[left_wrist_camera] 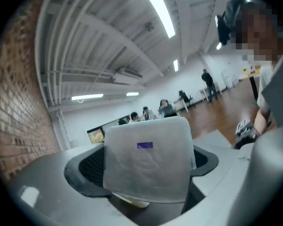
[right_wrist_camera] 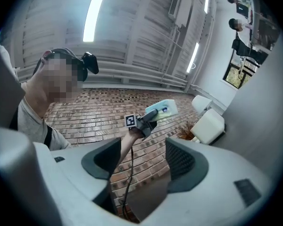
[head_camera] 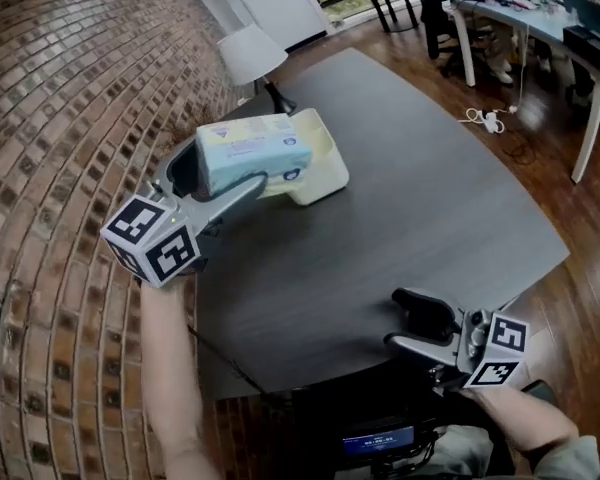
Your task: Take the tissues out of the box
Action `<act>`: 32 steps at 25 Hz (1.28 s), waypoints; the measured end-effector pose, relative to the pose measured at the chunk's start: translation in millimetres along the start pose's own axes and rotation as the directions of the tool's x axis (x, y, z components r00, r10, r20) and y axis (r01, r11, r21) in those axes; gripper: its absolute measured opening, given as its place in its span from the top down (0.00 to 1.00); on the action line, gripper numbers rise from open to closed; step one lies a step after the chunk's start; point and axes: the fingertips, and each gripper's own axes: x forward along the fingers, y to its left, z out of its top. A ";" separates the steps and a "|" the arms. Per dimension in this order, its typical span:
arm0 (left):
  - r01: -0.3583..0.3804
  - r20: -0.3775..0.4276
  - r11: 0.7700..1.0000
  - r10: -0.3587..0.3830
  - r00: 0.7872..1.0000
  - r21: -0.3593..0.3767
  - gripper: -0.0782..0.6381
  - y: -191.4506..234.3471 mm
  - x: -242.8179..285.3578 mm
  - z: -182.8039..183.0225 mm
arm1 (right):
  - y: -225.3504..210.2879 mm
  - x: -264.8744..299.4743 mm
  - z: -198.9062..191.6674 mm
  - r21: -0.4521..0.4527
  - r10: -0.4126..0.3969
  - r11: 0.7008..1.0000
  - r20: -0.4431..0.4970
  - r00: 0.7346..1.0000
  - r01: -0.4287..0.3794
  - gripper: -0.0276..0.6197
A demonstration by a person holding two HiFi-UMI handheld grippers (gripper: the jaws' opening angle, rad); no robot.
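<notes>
A pale blue tissue pack (head_camera: 250, 150) hangs in the air over an open cream box (head_camera: 323, 171) that stands on the dark table (head_camera: 430, 218). My left gripper (head_camera: 216, 180) is shut on the pack. In the left gripper view the pack (left_wrist_camera: 148, 173) fills the gap, and the dark pads (left_wrist_camera: 87, 166) press on both its sides. My right gripper (head_camera: 406, 320) hovers at the table's near edge, open, with nothing between its pads (right_wrist_camera: 181, 161). From the right gripper view I see the lifted pack (right_wrist_camera: 163, 108) and the box (right_wrist_camera: 208, 126) far off.
A white lamp (head_camera: 250, 53) stands at the table's far left corner. A curved brick wall (head_camera: 70, 118) runs along the left. Desks and chairs (head_camera: 520, 18) stand at the back right, and a cable (head_camera: 485, 120) lies on the wooden floor.
</notes>
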 end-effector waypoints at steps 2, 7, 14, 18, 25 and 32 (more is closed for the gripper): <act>-0.002 0.171 0.994 0.021 0.985 -0.109 0.19 -45.6 -38.2 9.4 | 3.8 0.4 -2.3 -0.008 0.009 1.000 -0.016 1.000 -0.009 0.49; 0.077 0.425 0.948 0.065 0.903 -0.308 0.19 -153.4 -107.6 -17.4 | 13.7 8.0 -9.7 -0.023 0.023 0.999 -0.044 0.999 -0.024 0.49; 0.106 0.540 0.820 0.268 0.798 -0.563 0.20 -205.1 -157.1 -87.2 | 27.7 13.8 -26.0 -0.074 0.056 0.995 -0.116 0.992 -0.064 0.49; 0.044 0.541 0.813 0.346 0.766 -0.581 0.20 -200.2 -174.5 -108.5 | 35.9 19.7 -33.0 -0.092 0.069 0.992 -0.137 0.988 -0.082 0.49; 0.179 0.600 0.737 0.357 0.715 -0.652 0.20 -216.7 -189.5 -127.7 | 34.0 17.1 -37.1 -0.118 0.046 0.991 -0.168 0.985 -0.066 0.49; 0.223 0.626 0.724 0.349 0.698 -0.652 0.21 -220.8 -212.8 -137.9 | 41.7 15.2 -49.8 -0.125 0.076 0.987 -0.170 0.983 -0.098 0.49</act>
